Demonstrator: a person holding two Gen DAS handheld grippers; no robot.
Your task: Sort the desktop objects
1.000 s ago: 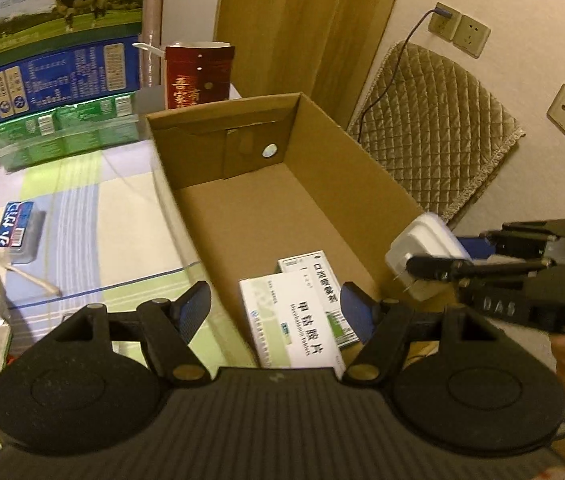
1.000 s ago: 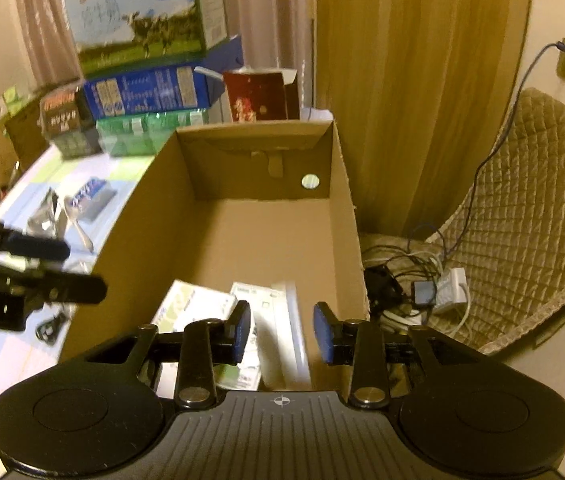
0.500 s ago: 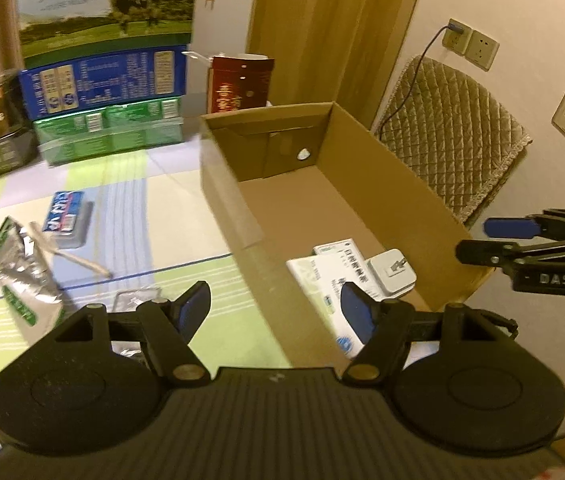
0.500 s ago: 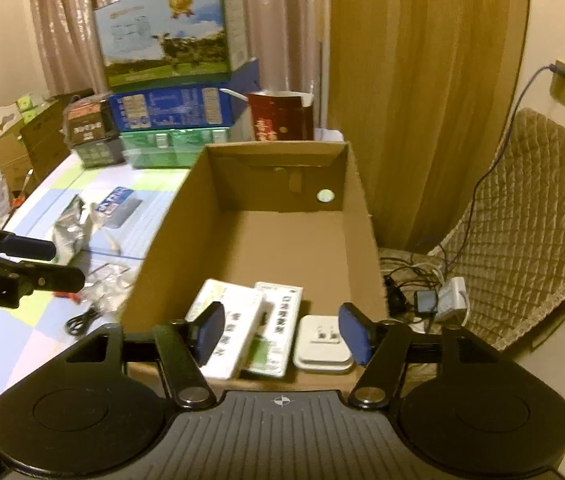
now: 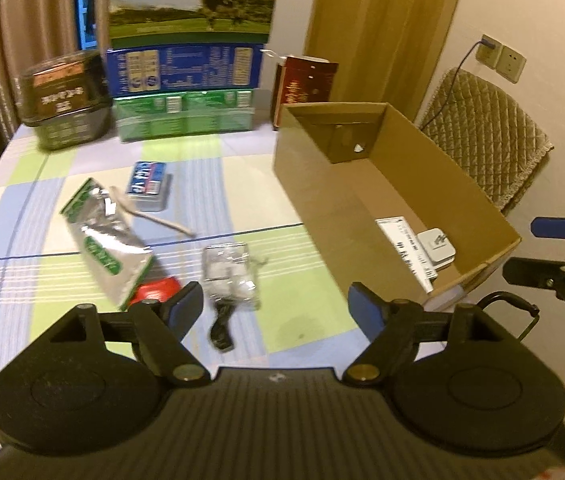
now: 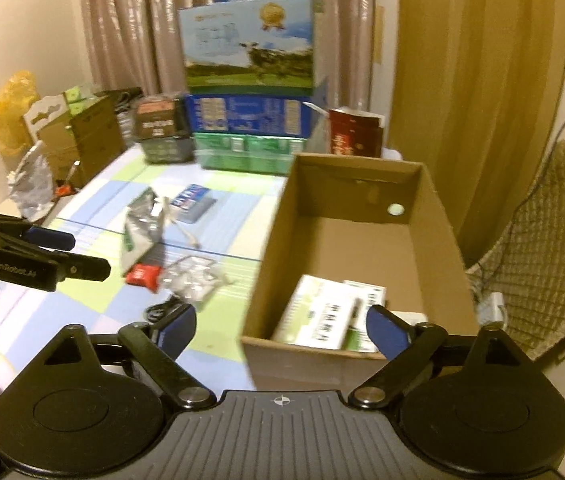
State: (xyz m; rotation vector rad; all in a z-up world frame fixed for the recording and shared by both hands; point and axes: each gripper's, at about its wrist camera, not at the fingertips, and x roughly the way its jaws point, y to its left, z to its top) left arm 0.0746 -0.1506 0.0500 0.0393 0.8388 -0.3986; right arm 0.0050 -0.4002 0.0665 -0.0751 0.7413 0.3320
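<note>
Cardboard box (image 6: 434,220) holds sorted medicine packs (image 6: 322,316) near end; both grippers, left (image 5: 276,310) and right (image 6: 282,326), just spread empty for table clutter left.

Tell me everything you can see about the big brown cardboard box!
The brown cardboard box is long, plain and open at the top. It stands upright on the checked tablecloth, at the table's edge by the wall. Its far end wall has a small round hole. Inside, at the near end, lie white-and-green medicine packets and a white plug adapter. No gripper touches it.
</note>
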